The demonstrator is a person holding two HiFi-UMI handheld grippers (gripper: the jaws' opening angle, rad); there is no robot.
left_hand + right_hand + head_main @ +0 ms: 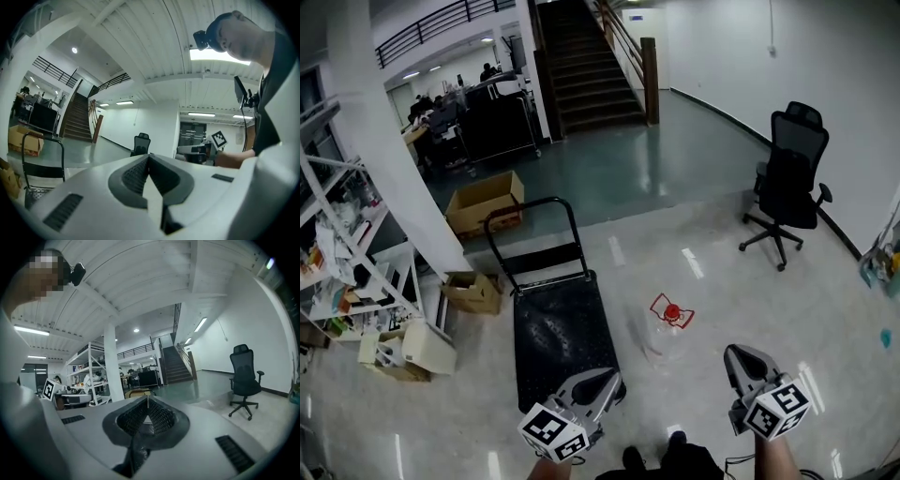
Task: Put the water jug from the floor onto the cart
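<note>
Head view: one clear red-capped plastic water jug [664, 330] beside one black flatbed cart [555, 339]; left claw [607, 382] and right claw [739, 356] held level, both closed and empty.

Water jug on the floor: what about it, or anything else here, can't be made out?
Water jug: clear plastic fades into the shiny floor in head view; fill level unreadable.
Cart: near end hidden behind left gripper, head view; wheels under its deck.
Shelf items: too small, head view.
</note>
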